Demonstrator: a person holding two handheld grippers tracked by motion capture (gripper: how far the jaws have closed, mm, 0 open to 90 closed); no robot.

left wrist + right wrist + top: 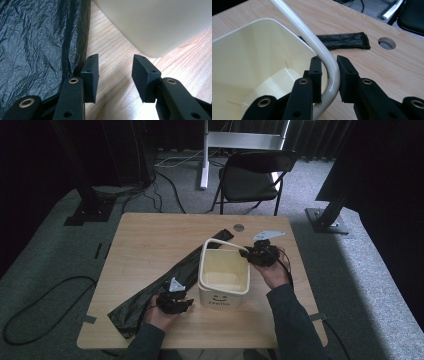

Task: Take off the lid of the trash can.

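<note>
A cream bucket (224, 279) stands upright and empty on the wooden table (150, 240), its handle (317, 47) raised. The right gripper (329, 75) is clamped on the handle's bend. Beside the bucket, the left gripper (115, 75) rests with jaws apart, a long black plastic bag (170, 280) lying diagonally just beside it.

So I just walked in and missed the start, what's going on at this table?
A person works at the wooden table with a gripper in each hand. The right gripper is clamped on the curved handle of the cream plastic bucket. The left gripper is open and empty, low over the tabletop between the bucket and the long crinkled black plastic bag lying beside it.
</note>
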